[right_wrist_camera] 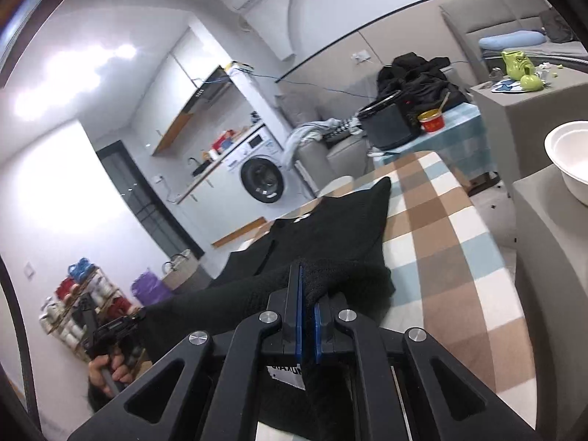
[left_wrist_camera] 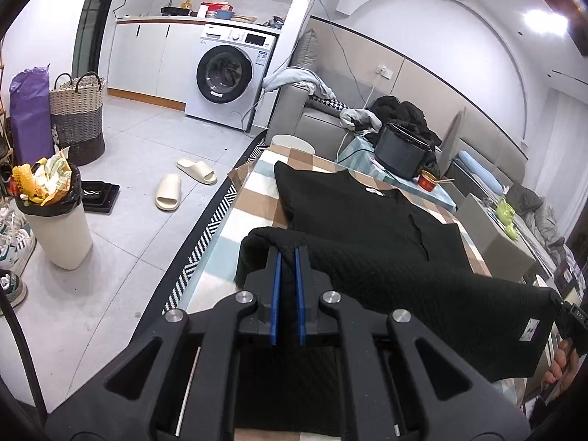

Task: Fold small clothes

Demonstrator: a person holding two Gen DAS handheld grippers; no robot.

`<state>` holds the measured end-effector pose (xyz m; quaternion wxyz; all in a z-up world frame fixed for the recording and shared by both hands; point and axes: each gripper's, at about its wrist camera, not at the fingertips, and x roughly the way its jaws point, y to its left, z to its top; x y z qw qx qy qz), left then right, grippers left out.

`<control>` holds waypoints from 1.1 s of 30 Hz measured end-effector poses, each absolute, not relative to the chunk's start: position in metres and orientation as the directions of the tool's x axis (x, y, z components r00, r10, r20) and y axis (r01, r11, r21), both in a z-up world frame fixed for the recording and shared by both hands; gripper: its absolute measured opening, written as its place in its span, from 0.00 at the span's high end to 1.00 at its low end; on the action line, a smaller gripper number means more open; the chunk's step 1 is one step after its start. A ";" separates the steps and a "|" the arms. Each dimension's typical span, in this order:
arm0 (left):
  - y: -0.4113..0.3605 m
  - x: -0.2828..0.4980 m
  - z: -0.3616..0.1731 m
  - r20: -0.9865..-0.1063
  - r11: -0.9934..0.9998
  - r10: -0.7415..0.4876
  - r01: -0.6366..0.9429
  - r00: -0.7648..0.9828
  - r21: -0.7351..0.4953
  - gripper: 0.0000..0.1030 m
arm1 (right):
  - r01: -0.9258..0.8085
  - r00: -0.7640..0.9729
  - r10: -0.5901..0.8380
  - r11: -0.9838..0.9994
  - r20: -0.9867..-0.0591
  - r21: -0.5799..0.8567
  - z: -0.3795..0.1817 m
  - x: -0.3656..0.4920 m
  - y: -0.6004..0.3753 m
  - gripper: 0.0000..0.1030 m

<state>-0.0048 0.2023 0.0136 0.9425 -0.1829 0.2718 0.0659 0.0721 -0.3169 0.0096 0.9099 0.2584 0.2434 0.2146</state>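
A black knit garment (left_wrist_camera: 367, 228) lies on a checked tablecloth (left_wrist_camera: 257, 191). Its near hem is lifted off the table and stretched between both grippers. My left gripper (left_wrist_camera: 288, 253) is shut on one hem corner, with cloth bunched over its blue pads. My right gripper (right_wrist_camera: 308, 275) is shut on the other hem corner of the garment (right_wrist_camera: 330, 228); a white label hangs below its fingers. The right gripper also shows at the right edge of the left wrist view (left_wrist_camera: 567, 312). The far part of the garment rests flat on the table.
A black cooker (left_wrist_camera: 402, 150) and a red cup (left_wrist_camera: 428, 182) stand beyond the table. A white bowl (right_wrist_camera: 569, 158) sits to the right on a grey block. A full waste bin (left_wrist_camera: 55, 213), slippers (left_wrist_camera: 183, 182) and a washing machine (left_wrist_camera: 228, 73) are on the left.
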 end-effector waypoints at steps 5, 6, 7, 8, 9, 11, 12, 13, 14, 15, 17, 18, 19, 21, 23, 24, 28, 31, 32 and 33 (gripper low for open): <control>0.212 0.042 0.002 -0.564 0.914 0.037 -0.257 0.825 -0.315 0.95 | -0.233 0.799 0.478 0.806 -0.365 0.545 0.016 0.108 -0.306 0.96; 0.214 0.053 -0.002 -0.573 0.912 0.040 -0.264 0.819 -0.314 0.95 | -0.220 0.797 0.465 0.818 -0.385 0.532 0.016 0.118 -0.302 0.96; 0.215 0.065 -0.008 -0.587 0.910 0.044 -0.275 0.809 -0.311 0.95 | -0.209 0.795 0.453 0.828 -0.403 0.519 0.015 0.127 -0.299 0.96; 0.216 0.075 -0.014 -0.598 0.907 0.047 -0.284 0.800 -0.309 0.95 | -0.190 0.792 0.434 0.844 -0.429 0.502 0.012 0.138 -0.295 0.96; 0.216 0.089 -0.023 -0.619 0.906 0.050 -0.296 0.784 -0.302 0.95 | -0.171 0.787 0.416 0.856 -0.455 0.487 0.010 0.148 -0.292 0.91; 0.215 0.109 -0.038 -0.663 0.907 0.074 -0.326 0.745 -0.266 0.94 | -0.105 0.767 0.344 0.900 -0.542 0.422 -0.002 0.170 -0.288 0.81; 0.213 0.120 -0.048 -0.697 0.907 0.087 -0.345 0.712 -0.240 0.91 | -0.073 0.753 0.305 0.920 -0.583 0.386 -0.007 0.178 -0.287 0.72; 0.214 0.125 -0.057 -0.726 0.903 0.099 -0.368 0.680 -0.221 0.89 | -0.037 0.728 0.266 0.936 -0.632 0.350 -0.015 0.184 -0.288 0.67; 0.214 0.130 -0.062 -0.738 0.902 0.099 -0.374 0.667 -0.217 0.86 | -0.010 0.697 0.249 0.941 -0.672 0.338 -0.023 0.188 -0.291 0.63; 0.214 0.132 -0.068 -0.743 0.901 0.096 -0.375 0.662 -0.218 0.78 | -0.003 0.686 0.264 0.933 -0.678 0.360 -0.030 0.188 -0.297 0.56; 0.215 0.135 -0.074 -0.741 0.900 0.108 -0.381 0.663 -0.210 0.52 | 0.010 0.677 0.284 0.919 -0.679 0.395 -0.039 0.186 -0.308 0.42; 0.215 0.139 -0.077 -0.742 0.900 0.115 -0.385 0.660 -0.202 0.38 | 0.016 0.674 0.294 0.911 -0.678 0.412 -0.044 0.188 -0.313 0.35; 0.215 0.144 -0.080 -0.742 0.902 0.112 -0.381 0.661 -0.203 0.36 | 0.019 0.667 0.303 0.907 -0.681 0.421 -0.049 0.191 -0.314 0.34; 0.216 0.156 -0.087 -0.755 0.902 0.096 -0.378 0.649 -0.210 0.36 | 0.021 0.631 0.321 0.903 -0.706 0.430 -0.059 0.201 -0.313 0.34; 0.216 0.165 -0.093 -0.758 0.897 0.070 -0.373 0.649 -0.236 0.36 | 0.007 0.604 0.356 0.892 -0.713 0.452 -0.069 0.214 -0.307 0.34; 0.216 0.171 -0.096 -0.757 0.897 0.050 -0.363 0.652 -0.253 0.38 | 0.001 0.599 0.363 0.891 -0.714 0.454 -0.072 0.217 -0.303 0.34; 0.206 0.191 -0.104 -0.765 0.910 0.008 -0.322 0.644 -0.261 0.77 | -0.039 0.578 0.379 0.898 -0.723 0.439 -0.079 0.233 -0.284 0.39; 0.189 0.200 -0.104 -0.769 0.941 0.012 -0.268 0.639 -0.208 0.87 | -0.078 0.563 0.374 0.912 -0.737 0.403 -0.082 0.240 -0.270 0.64; 0.185 0.202 -0.104 -0.771 0.947 0.017 -0.259 0.637 -0.193 0.87 | -0.086 0.556 0.375 0.914 -0.741 0.397 -0.083 0.241 -0.267 0.68; 0.181 0.202 -0.105 -0.774 0.950 0.014 -0.249 0.633 -0.187 0.87 | -0.092 0.558 0.372 0.916 -0.742 0.390 -0.083 0.240 -0.265 0.70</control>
